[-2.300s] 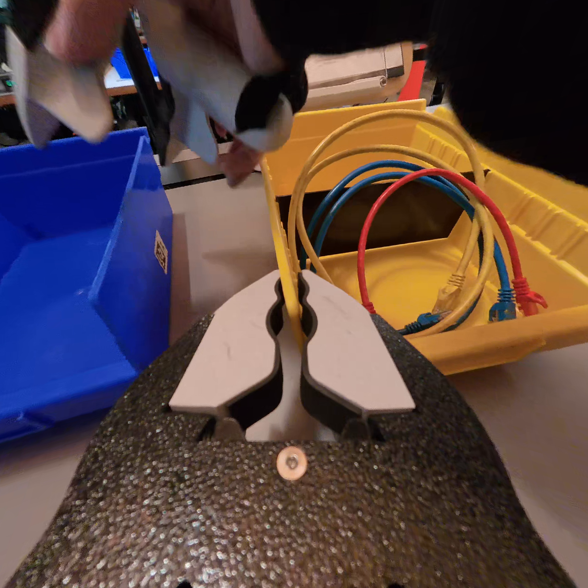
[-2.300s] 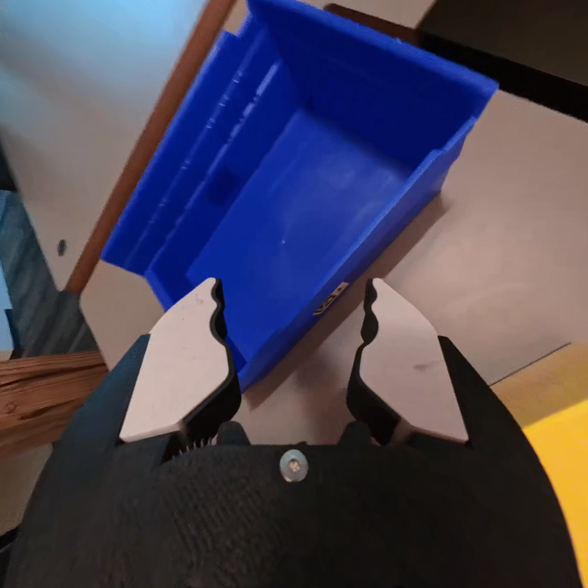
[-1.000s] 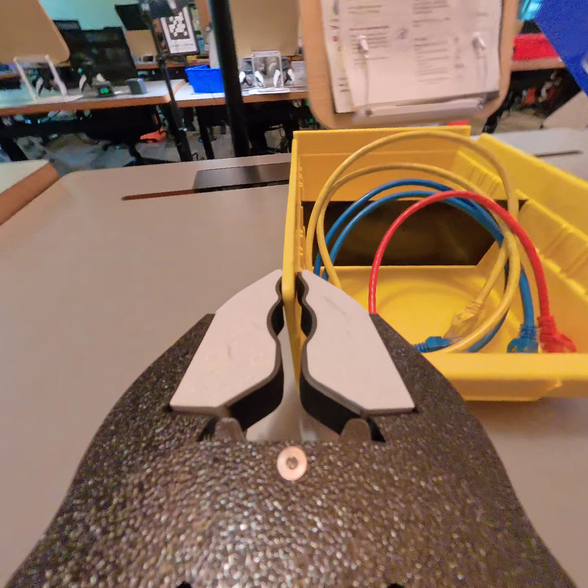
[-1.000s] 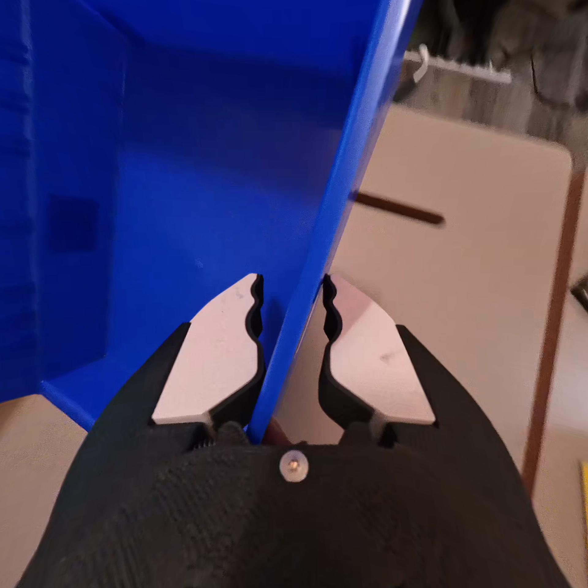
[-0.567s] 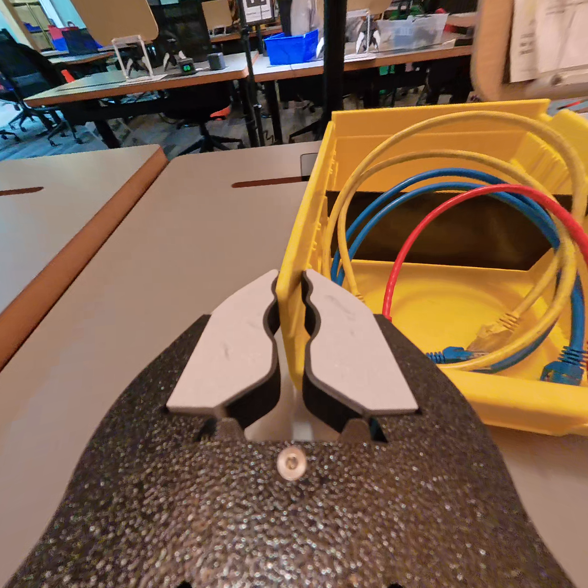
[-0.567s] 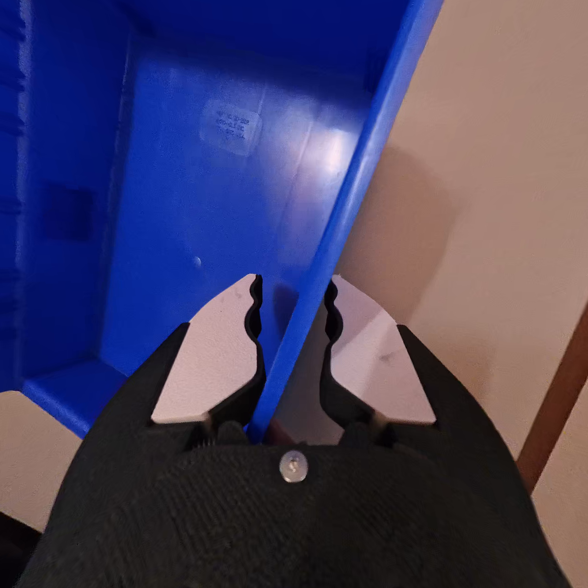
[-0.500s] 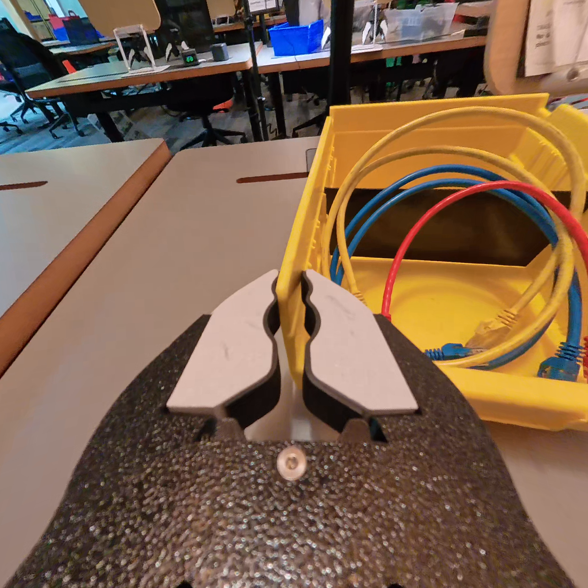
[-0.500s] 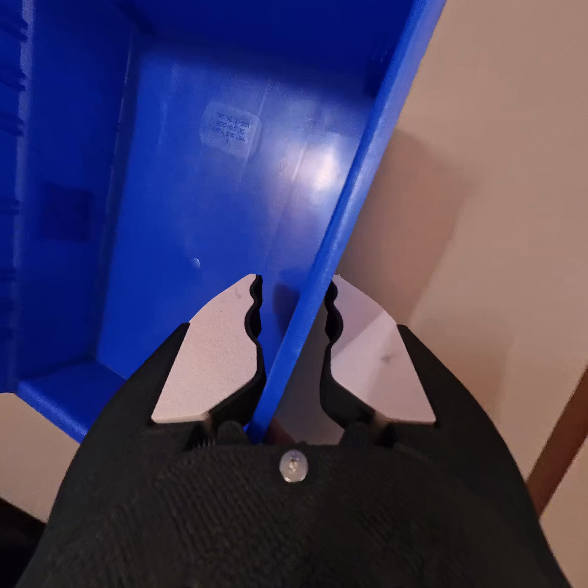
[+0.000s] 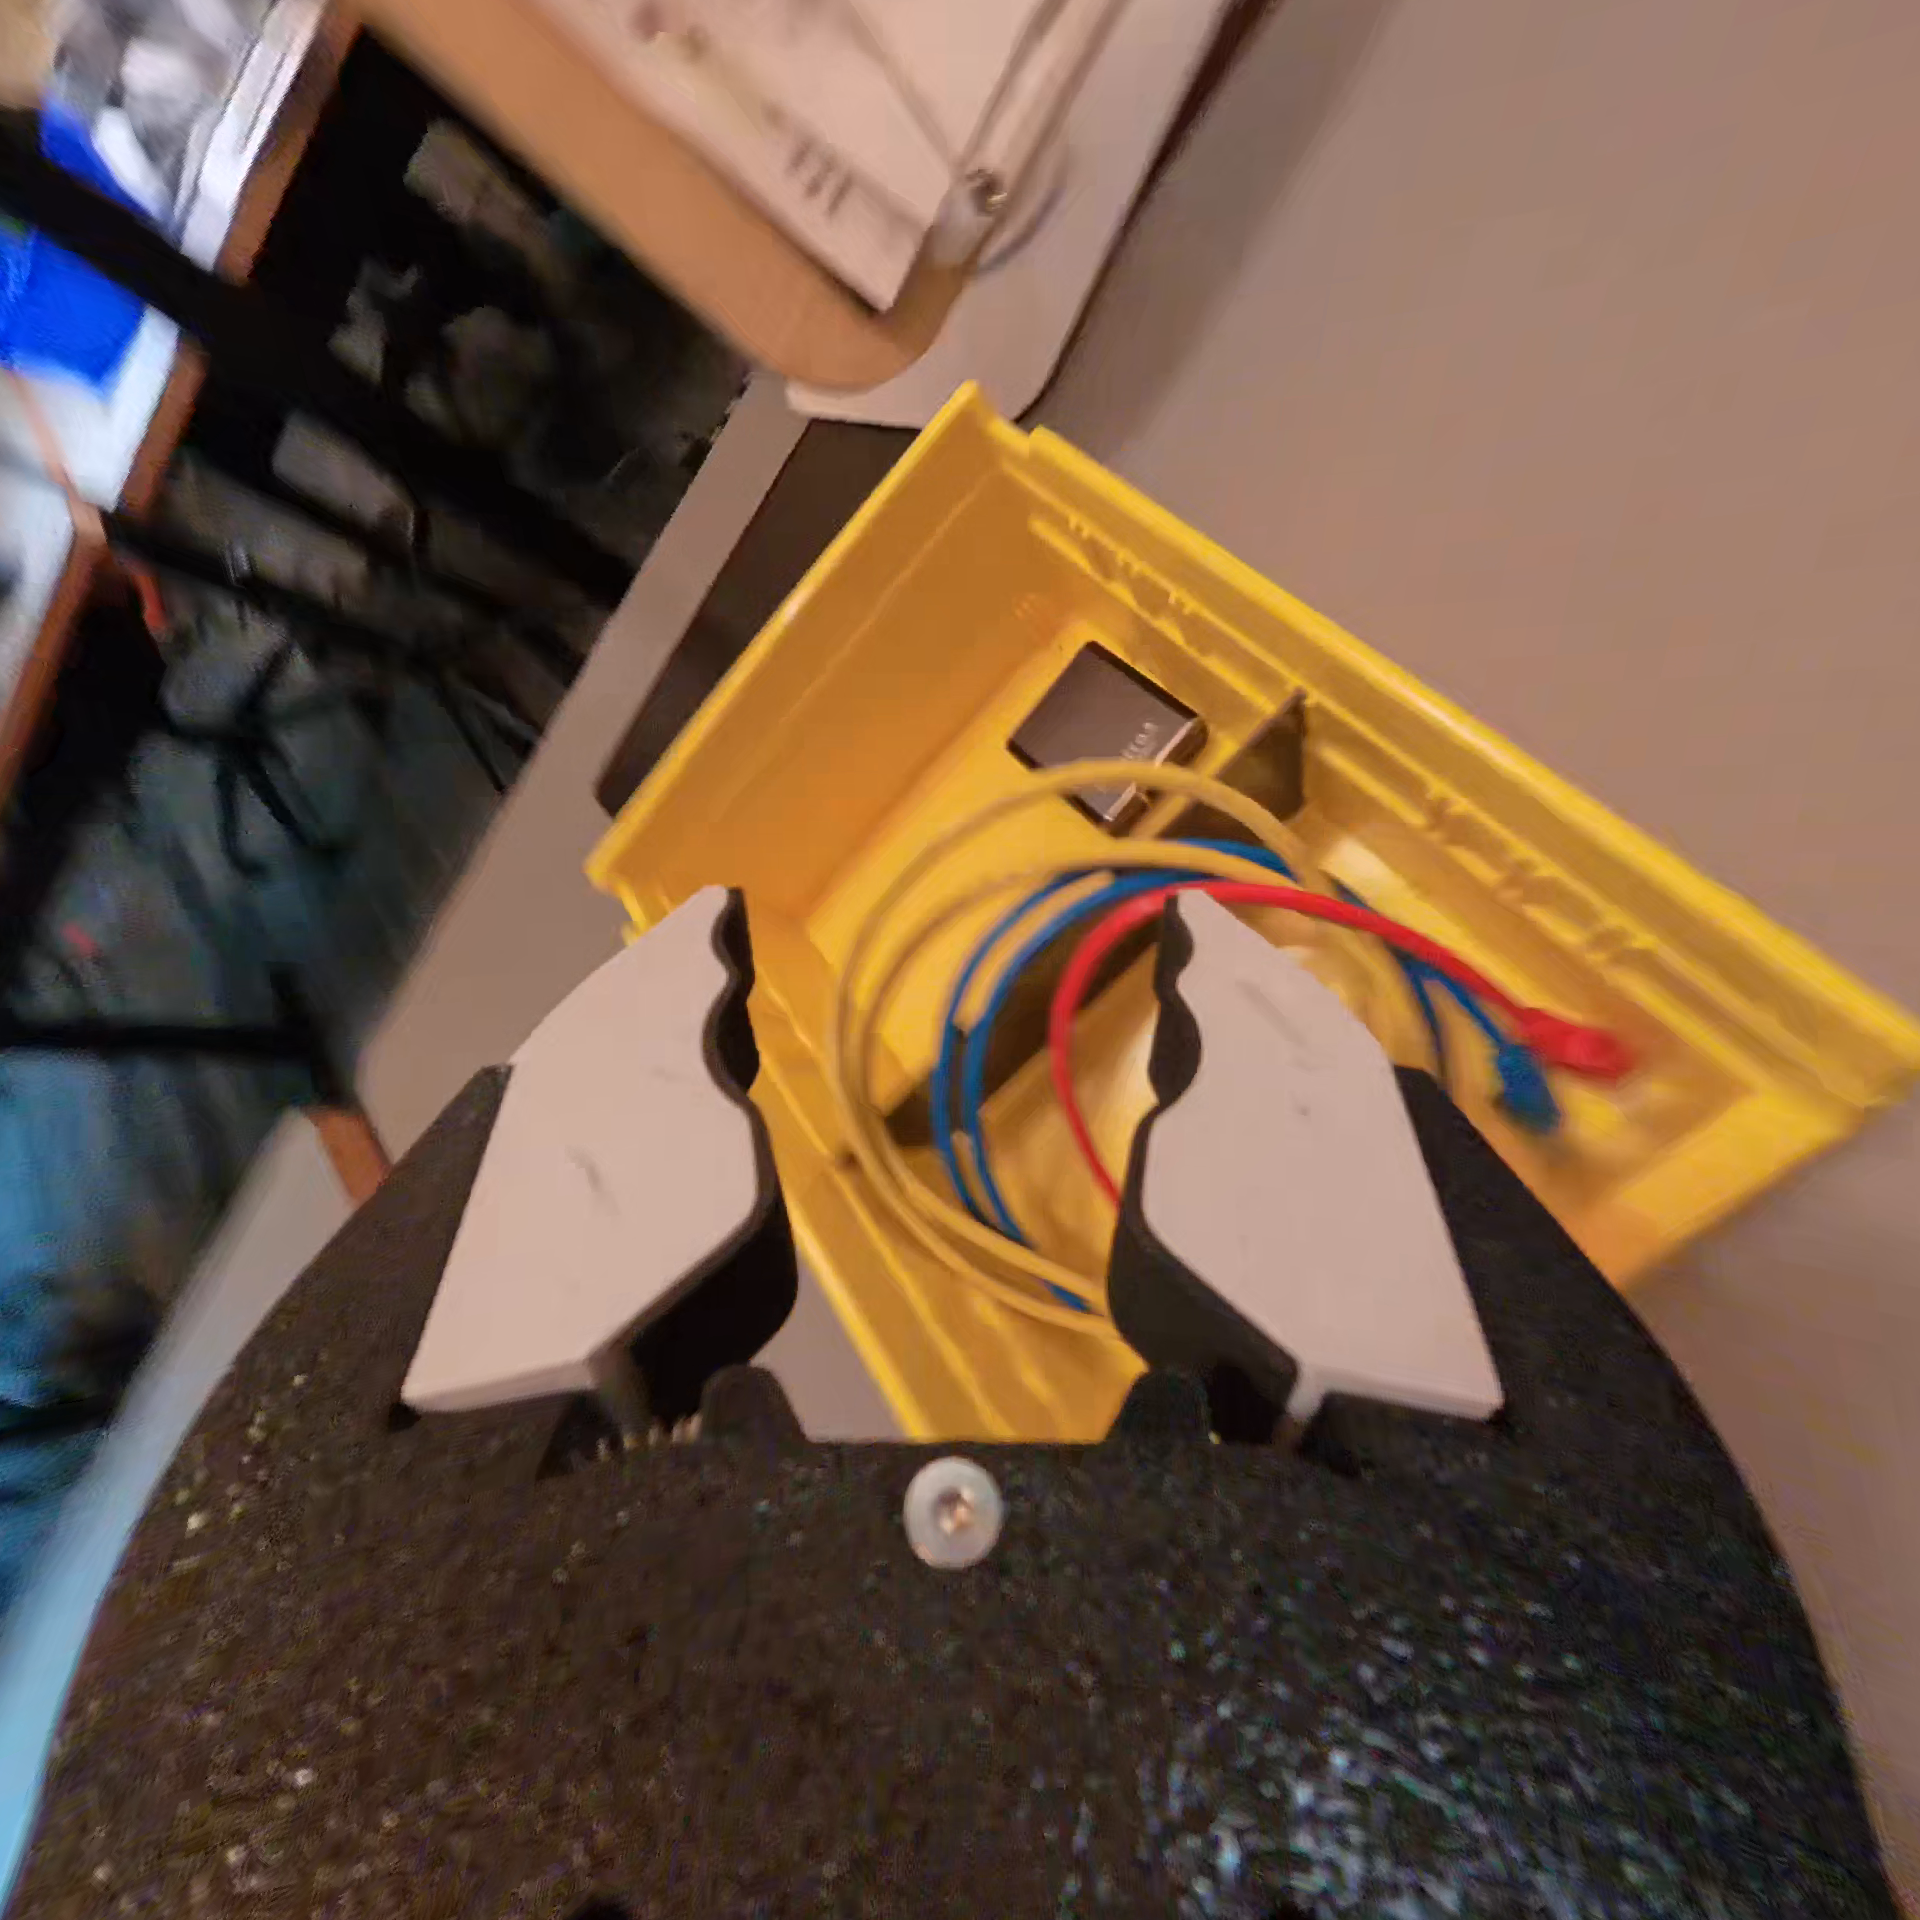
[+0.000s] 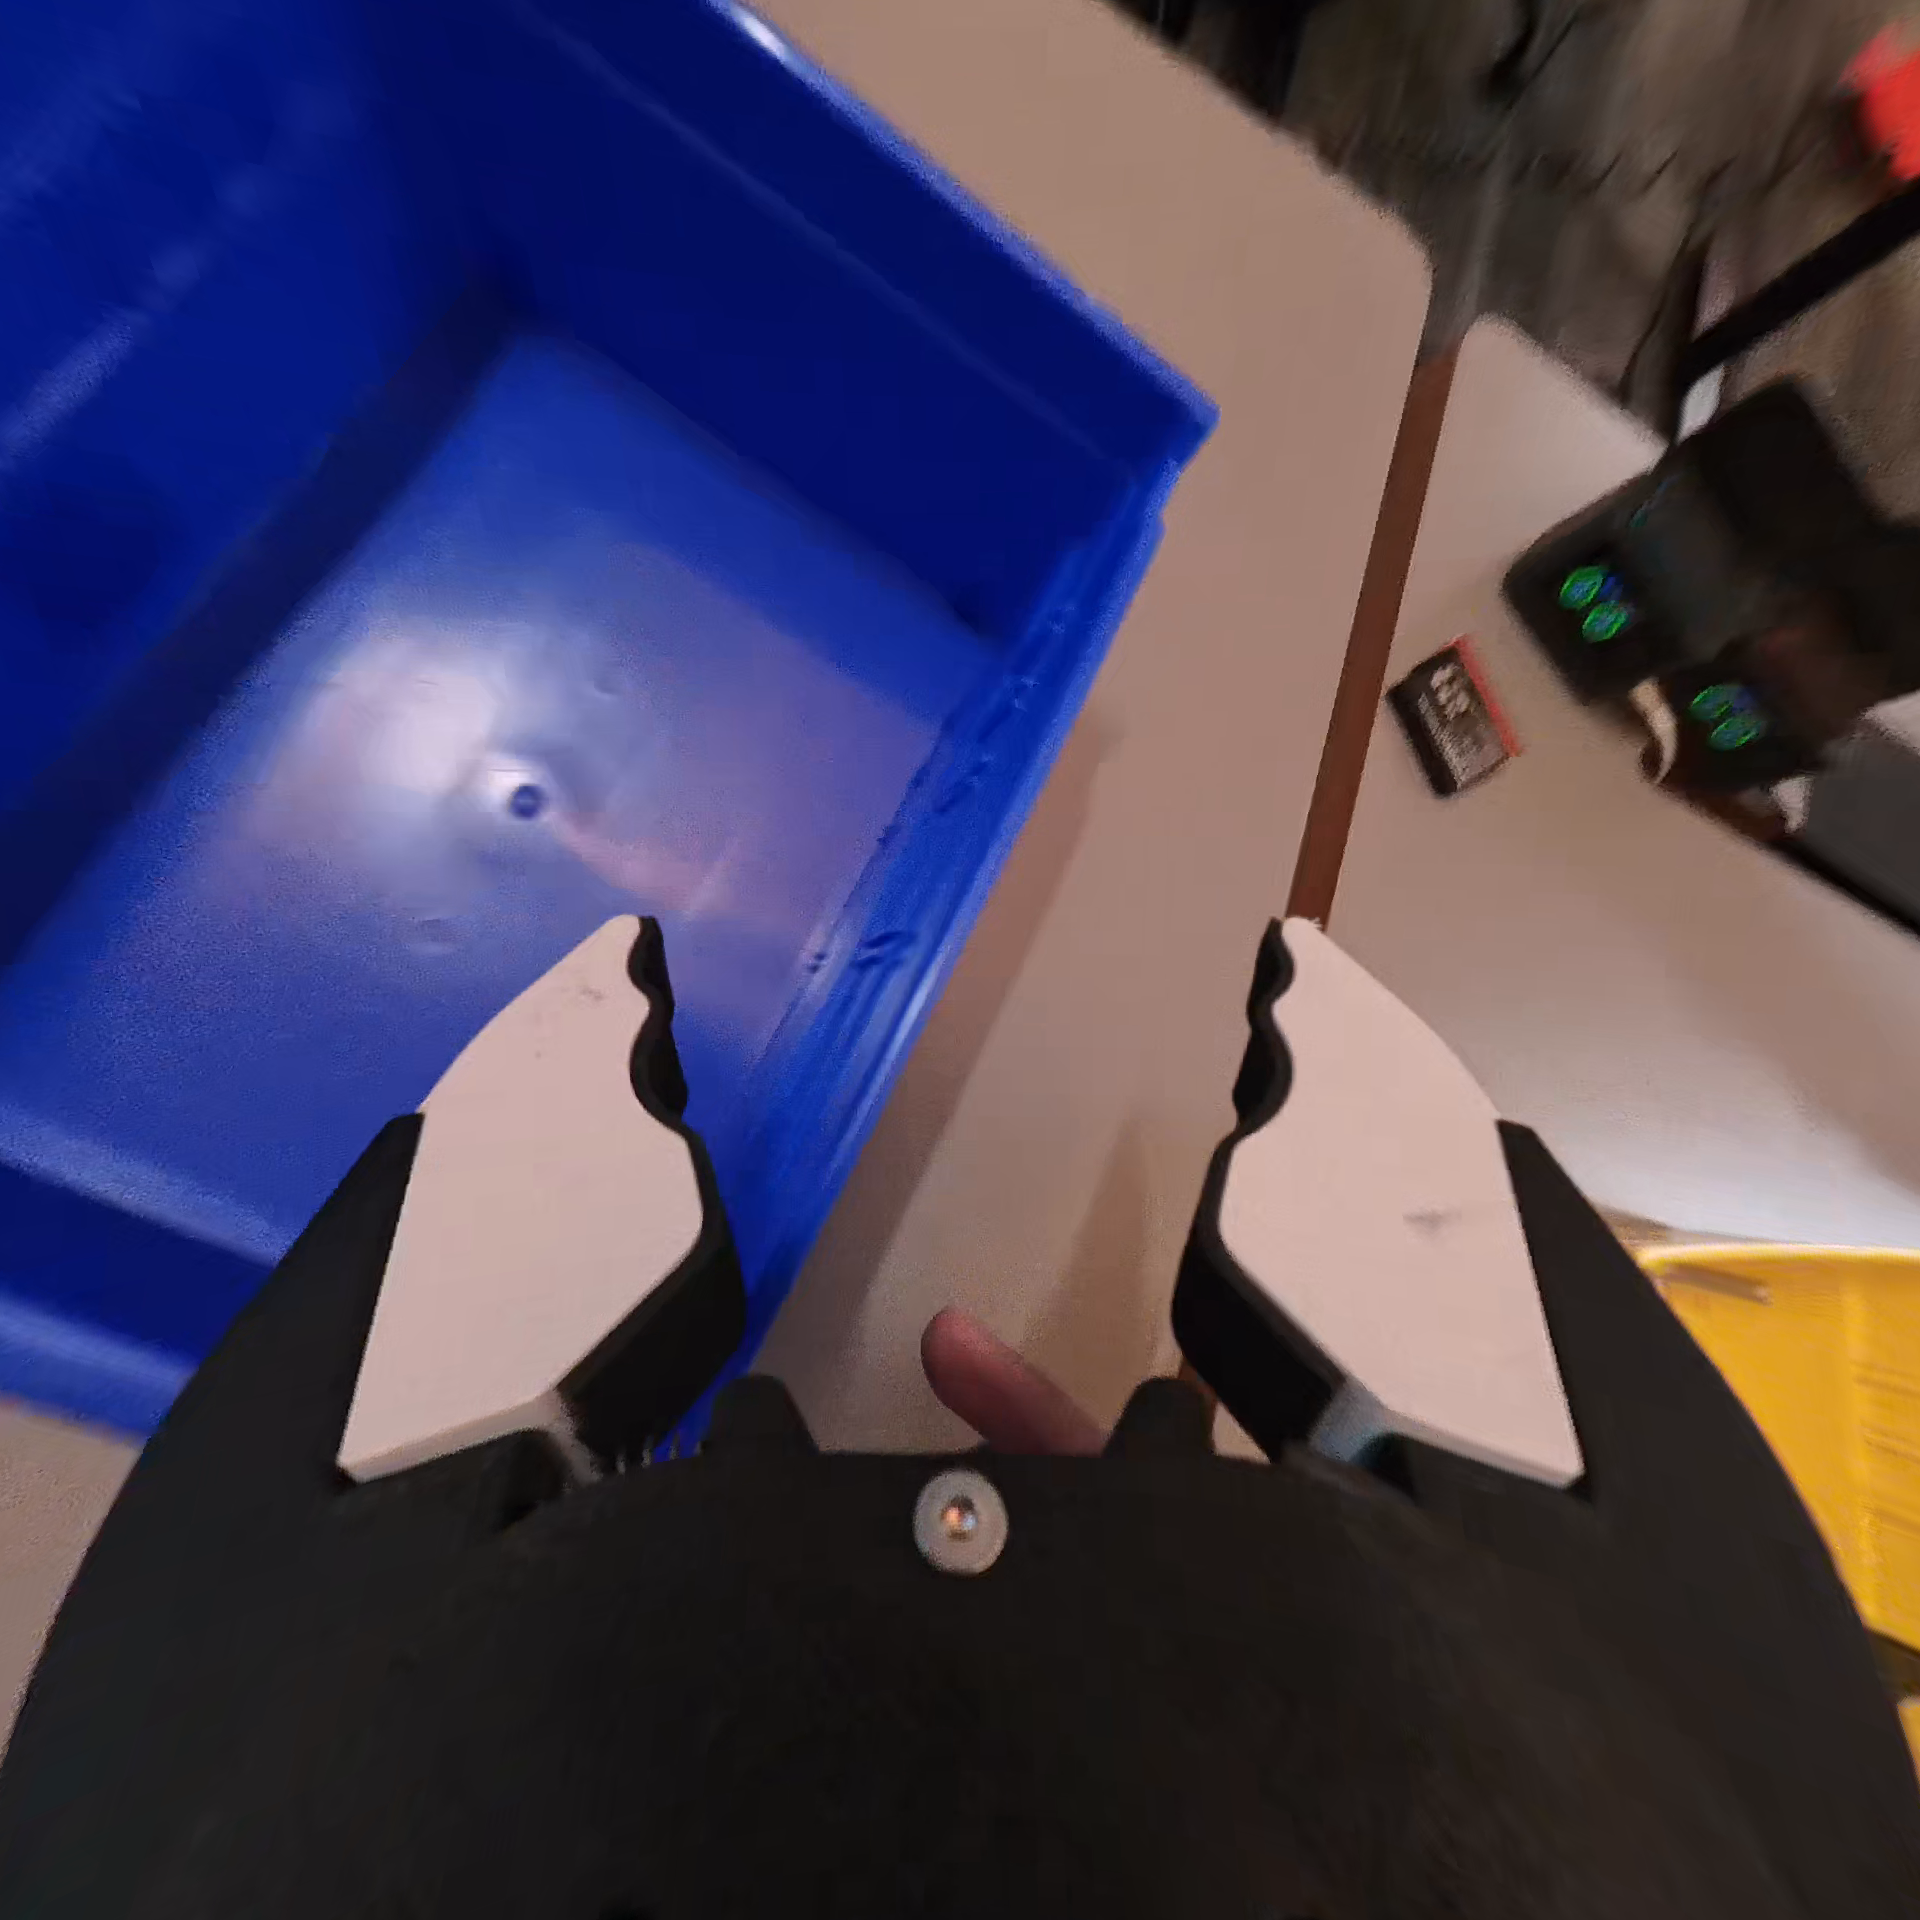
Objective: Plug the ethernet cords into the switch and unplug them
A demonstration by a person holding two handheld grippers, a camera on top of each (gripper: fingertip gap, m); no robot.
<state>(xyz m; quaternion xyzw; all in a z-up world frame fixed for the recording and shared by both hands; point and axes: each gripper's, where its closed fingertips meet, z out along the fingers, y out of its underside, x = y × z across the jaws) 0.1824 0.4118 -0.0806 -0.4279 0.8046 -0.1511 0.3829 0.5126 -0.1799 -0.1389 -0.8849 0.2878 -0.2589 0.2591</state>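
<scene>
In the left wrist view a yellow bin (image 9: 1507, 810) sits on the table, seen from above and tilted. It holds a looped yellow cord (image 9: 862, 997), blue cords (image 9: 966, 997) and a red cord (image 9: 1351, 920); the red and blue plugs lie at its right end. A dark box, apparently the switch (image 9: 1107, 727), lies in the far compartment beside a black divider. My left gripper (image 9: 951, 914) is open and empty above the bin's near corner. My right gripper (image 10: 958, 930) is open and empty, over the table beside the right wall of an empty blue bin (image 10: 831, 416).
A brown clipboard with paper (image 9: 810, 156) stands beyond the yellow bin. In the right wrist view a corner of the yellow bin (image 10: 1766, 1403) shows at lower right. A black device with green lights (image 10: 1683, 603) and a small dark card (image 10: 1455, 717) lie on the neighbouring table. A fingertip (image 10: 997, 1382) shows between the right jaws.
Both grippers have let go of their bin walls and opened. The left gripper has risen and tilted to look down into the yellow bin. The right has drawn back from the blue bin.
</scene>
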